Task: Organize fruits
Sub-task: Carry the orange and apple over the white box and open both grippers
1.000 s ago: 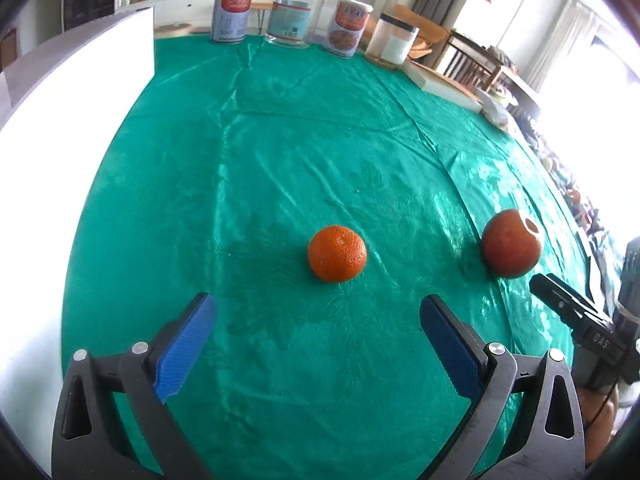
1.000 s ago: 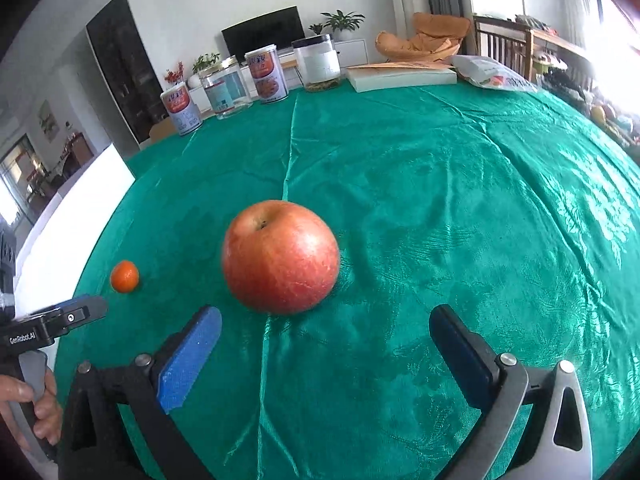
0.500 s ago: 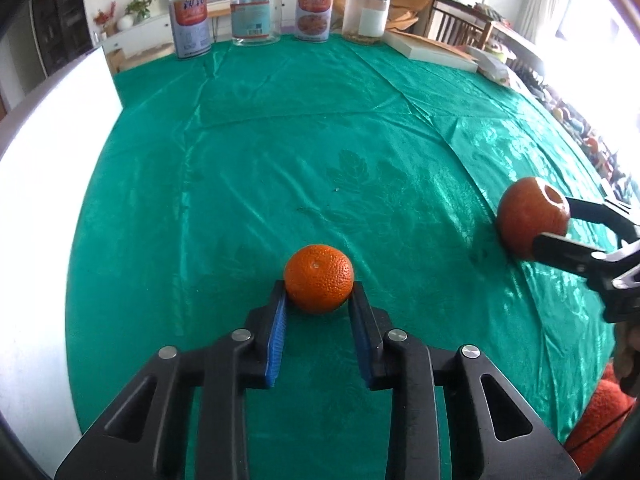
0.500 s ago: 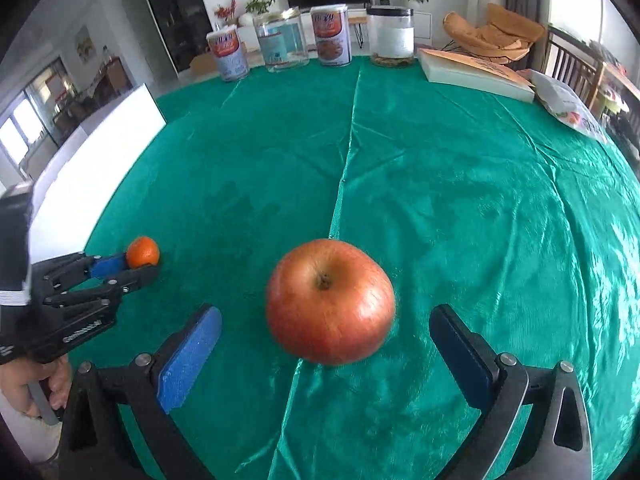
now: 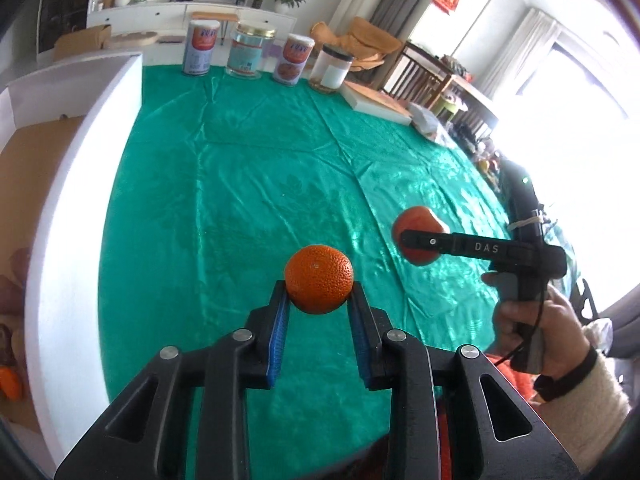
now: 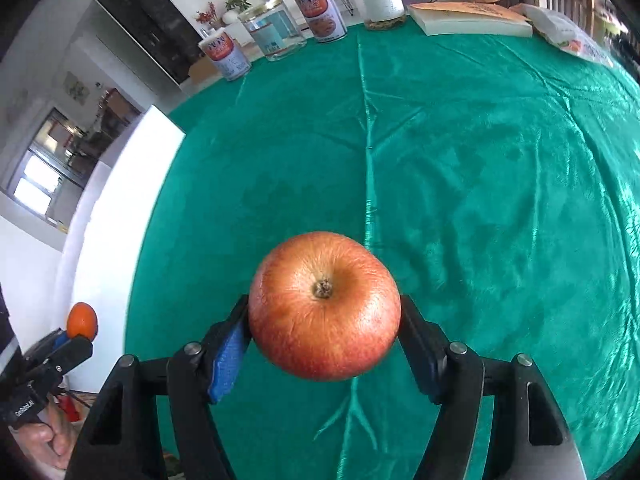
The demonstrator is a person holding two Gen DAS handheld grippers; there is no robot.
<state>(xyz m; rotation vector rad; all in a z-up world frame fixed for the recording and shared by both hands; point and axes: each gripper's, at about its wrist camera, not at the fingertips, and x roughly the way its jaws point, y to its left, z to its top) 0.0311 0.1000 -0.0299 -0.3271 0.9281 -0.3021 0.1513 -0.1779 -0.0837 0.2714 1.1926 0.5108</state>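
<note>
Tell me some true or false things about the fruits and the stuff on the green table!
1. The left hand-held gripper holds the orange. True.
2. The apple sits between the fingers of the right hand-held gripper. True; its jaws are closing on it.
3. The tablecloth is red. False: it is green.
4. The cans and jars stand right beside the apple. False: they stand at the far edge of the table.
5. The apple's stem end faces the right wrist camera. True.
</note>
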